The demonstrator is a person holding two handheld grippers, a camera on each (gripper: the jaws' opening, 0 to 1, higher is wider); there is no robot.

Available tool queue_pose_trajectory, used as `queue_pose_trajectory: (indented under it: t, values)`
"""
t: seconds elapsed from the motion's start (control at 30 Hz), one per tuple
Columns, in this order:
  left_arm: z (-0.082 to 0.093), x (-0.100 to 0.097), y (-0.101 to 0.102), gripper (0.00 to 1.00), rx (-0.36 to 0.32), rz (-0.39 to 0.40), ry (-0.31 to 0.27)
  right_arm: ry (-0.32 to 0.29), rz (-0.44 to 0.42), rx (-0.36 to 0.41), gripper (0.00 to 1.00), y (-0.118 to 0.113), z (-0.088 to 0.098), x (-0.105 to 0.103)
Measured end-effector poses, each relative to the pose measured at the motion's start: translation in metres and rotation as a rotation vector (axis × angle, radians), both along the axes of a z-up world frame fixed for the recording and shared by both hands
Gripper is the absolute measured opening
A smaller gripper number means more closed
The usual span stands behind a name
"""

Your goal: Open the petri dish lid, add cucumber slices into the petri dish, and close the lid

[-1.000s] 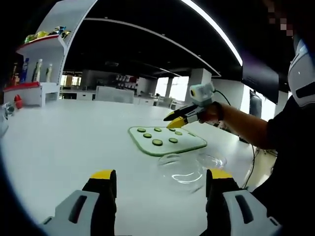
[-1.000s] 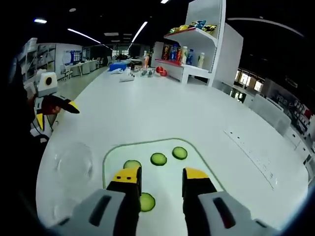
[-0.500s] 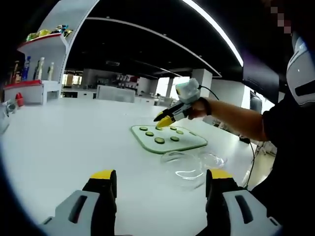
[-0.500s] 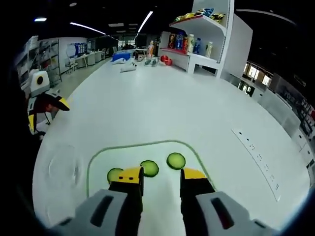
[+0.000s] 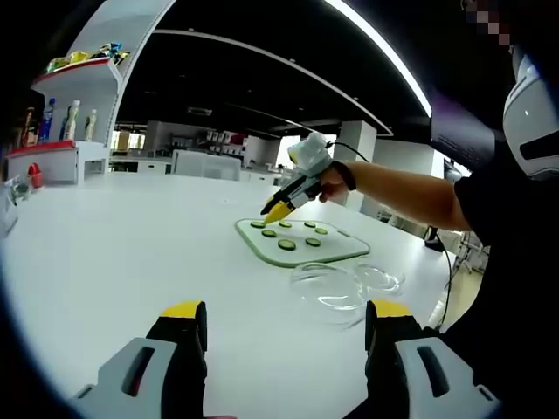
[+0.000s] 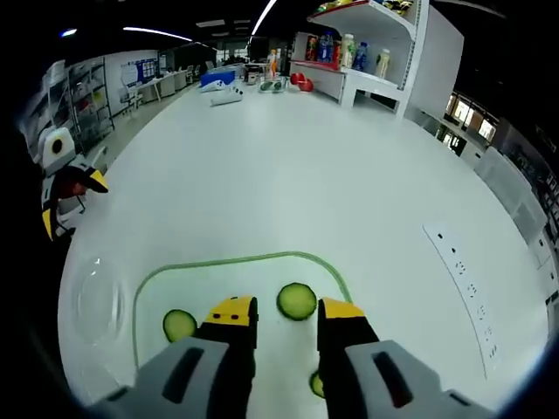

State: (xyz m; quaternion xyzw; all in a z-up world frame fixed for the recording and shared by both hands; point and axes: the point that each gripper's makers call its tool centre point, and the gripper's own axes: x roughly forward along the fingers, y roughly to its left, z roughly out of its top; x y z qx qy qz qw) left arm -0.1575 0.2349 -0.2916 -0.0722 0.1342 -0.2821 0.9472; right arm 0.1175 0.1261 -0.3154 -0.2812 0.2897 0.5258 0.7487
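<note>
Since a second ago the right gripper (image 5: 277, 209) has lifted and shifted toward the cutting board's (image 5: 341, 254) far-left end, jaws narrowly apart, possibly empty. The left gripper (image 5: 284, 316) hangs wide open at lower centre. The open petri dish (image 5: 325, 291) and lid (image 5: 379, 279) lie beside the board, near the table edge (image 5: 437, 301). Cucumber slices (image 6: 297, 300) stay on the board.

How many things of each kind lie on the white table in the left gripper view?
Cucumber slices: 7
Green-edged board: 1
Clear petri dish parts: 2
Total: 10
</note>
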Motion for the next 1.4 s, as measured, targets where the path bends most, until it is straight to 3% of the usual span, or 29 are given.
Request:
queue_pose_trajectory:
  t: [0.13,0.47,0.73,0.93,1.4]
  values:
    - [-0.001,0.0,0.004,0.74,-0.001,0.007,0.003,0.041,-0.003,-0.022,0.27,0.003,-0.007,0.002]
    - [-0.004,0.001,0.008,0.73,-0.007,0.006,0.008,0.077,-0.014,-0.067,0.27,0.008,-0.017,0.009]
    - [-0.006,0.002,0.012,0.73,-0.014,0.01,0.009,0.118,-0.033,-0.062,0.25,0.005,-0.02,0.001]
    - [-0.008,0.001,0.012,0.73,-0.016,0.009,0.011,0.121,-0.054,-0.058,0.2,0.004,-0.021,0.005]
    - [-0.011,-0.002,0.012,0.73,-0.015,0.009,0.018,0.122,-0.047,-0.056,0.19,0.005,-0.018,-0.009]
